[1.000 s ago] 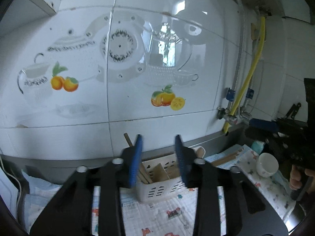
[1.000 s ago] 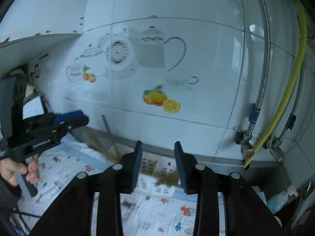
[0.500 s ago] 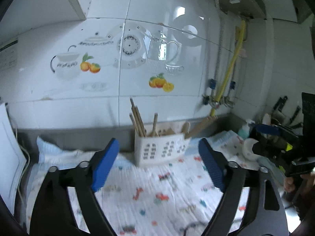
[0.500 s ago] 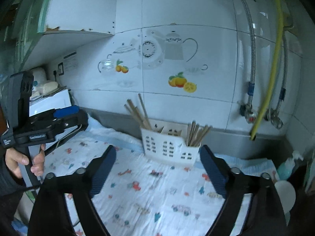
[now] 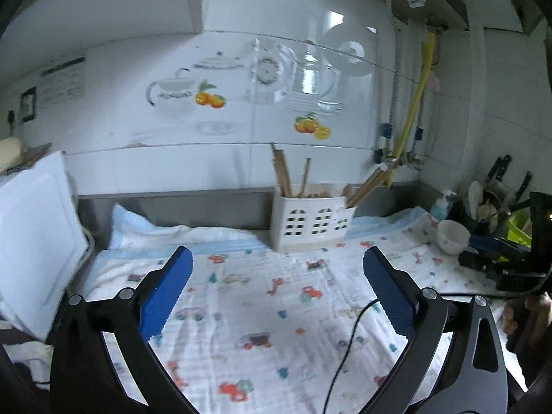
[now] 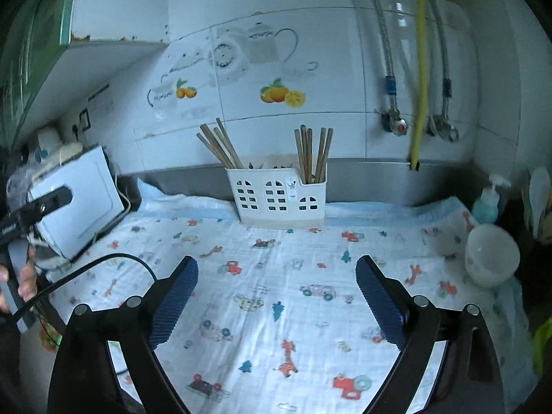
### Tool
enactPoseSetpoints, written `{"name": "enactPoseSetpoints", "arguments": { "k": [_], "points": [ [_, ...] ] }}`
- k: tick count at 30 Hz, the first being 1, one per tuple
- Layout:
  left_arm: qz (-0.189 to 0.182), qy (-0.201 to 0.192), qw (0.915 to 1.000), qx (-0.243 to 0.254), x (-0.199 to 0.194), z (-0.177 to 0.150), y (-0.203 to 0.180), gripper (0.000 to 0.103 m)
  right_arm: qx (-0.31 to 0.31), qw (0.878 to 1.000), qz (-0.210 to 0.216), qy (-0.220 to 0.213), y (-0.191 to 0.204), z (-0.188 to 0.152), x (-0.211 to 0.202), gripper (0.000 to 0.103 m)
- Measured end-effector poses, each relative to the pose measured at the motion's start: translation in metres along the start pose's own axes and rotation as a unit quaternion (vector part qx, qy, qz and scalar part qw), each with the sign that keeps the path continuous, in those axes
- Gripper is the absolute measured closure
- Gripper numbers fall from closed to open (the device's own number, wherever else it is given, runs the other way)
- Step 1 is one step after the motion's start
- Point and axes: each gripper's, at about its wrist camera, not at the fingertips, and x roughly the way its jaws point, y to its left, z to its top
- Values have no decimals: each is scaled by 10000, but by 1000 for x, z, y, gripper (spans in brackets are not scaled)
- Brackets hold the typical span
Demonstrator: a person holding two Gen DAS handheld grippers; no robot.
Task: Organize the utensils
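caddy [image 6: 277, 196] sits mid-frame against the back wall in both views, chopsticks [image 6: 312, 155] already upright in its left and right ends. your left gripper [image 5: 276, 293] and right gripper [image 6: 276, 296] have just been opening; both now stand wide with nothing between the jaws, over the printed cloth [image 6: 310, 276]. no loose utensil shows on the cloth, so scan before reaching, and mind the cable [image 5: 348, 345] at the lower middle of the left view.

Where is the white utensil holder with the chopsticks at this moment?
In the right wrist view the white utensil holder stands at the centre back of the printed cloth, against the steel backsplash, with the white bowl far to its right.
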Motion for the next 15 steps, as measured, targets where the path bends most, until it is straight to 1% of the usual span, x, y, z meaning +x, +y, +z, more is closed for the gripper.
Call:
{"name": "enactPoseSetpoints", "arguments": {
  "k": [4,6,8,12,15],
  "points": [
    [80,-74,9999,-2,-19,-4,3,5,-170,9998,88,-66,12,-3,-6,12],
    [121,-75,9999,-7,-23,-8,3,5,-289,9995,59,-135,18,-6,-8,12],
    [136,23,9999,-73,-21,-14,3,5,-353,9993,-13,-152,22,-14,-10,11],
    [201,239,9995,-76,-14,-30,-1,5,-308,9994,-16,-128,24,-27,-14,11],
    [184,279,9994,-25,-10,-39,-7,5,-306,9994,-100,-108,24,-33,-19,11]
  ]
}}
